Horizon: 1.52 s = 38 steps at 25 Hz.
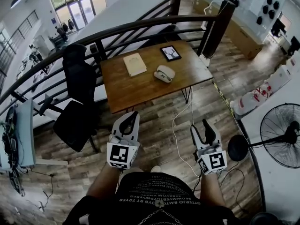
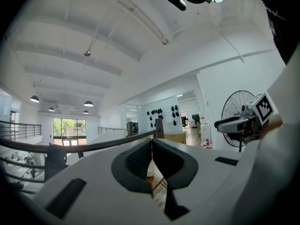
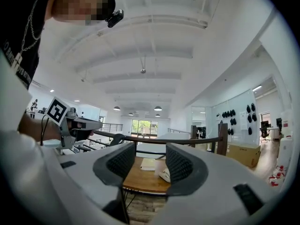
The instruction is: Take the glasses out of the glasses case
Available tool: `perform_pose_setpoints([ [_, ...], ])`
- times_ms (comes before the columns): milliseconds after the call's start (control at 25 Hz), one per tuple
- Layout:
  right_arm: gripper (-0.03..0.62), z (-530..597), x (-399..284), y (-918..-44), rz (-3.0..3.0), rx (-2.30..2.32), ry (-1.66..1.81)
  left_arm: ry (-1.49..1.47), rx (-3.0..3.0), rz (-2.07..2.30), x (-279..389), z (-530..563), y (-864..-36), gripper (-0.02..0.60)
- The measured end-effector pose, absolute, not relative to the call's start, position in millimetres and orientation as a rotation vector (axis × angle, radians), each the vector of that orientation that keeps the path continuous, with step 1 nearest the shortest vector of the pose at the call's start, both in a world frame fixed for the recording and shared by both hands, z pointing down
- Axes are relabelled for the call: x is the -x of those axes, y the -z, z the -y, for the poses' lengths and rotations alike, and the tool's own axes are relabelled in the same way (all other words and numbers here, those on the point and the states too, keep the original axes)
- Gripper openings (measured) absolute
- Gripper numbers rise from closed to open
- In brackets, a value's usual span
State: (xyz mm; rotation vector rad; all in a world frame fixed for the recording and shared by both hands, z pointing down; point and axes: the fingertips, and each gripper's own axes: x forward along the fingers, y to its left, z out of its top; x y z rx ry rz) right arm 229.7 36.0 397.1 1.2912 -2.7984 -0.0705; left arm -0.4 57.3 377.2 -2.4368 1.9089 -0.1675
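A closed pale grey glasses case (image 1: 164, 73) lies on the wooden table (image 1: 140, 86), far ahead of both grippers. In the right gripper view the glasses case (image 3: 165, 174) shows small between the jaws; no glasses are visible. My left gripper (image 1: 132, 116) is held in the air short of the table's near edge, and its pads (image 2: 140, 159) meet at the tips with nothing between them. My right gripper (image 1: 200, 126) hangs level with it further right, well clear of the table. Its jaws stand apart and empty (image 3: 150, 159).
A beige book (image 1: 134, 64) and a framed picture (image 1: 170, 53) also lie on the table. A black office chair (image 1: 77, 107) stands left of it and a dark railing (image 1: 140, 27) runs behind. A floor fan (image 1: 281, 135) is at the right, and a white cable (image 1: 178, 135) trails on the floor.
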Motion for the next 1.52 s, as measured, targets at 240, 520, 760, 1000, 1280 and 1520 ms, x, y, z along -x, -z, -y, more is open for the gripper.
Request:
perform_pose_setpoints([
  [240,0.195,-44,-230,-405,2.798,-1.259,0.038,0.171,2.397,-1.947,4,-72,-378,0.029],
  [520,0.192,-43,-225,-404,2.820,-1.255,0.046,0.196,2.396,-1.936,4,-75,-381,0.029],
  [760,0.192,-41,-226,-409,2.806,-1.262,0.029,0.210,2.412,-1.943,1,-67,-391,0.029],
  [1000,0.190,-32,-229,-417,2.796,-1.273,-0.006,0.229,2.393,-1.969,3,-57,-404,0.029],
  [1280,0.189,-15,-218,-423,2.794,-1.266,-0.024,0.245,2.394,-1.961,12,-40,-408,0.029],
  [1520,0.187,5,-208,-429,2.785,-1.260,-0.037,0.280,2.418,-1.952,19,-20,-417,0.029],
])
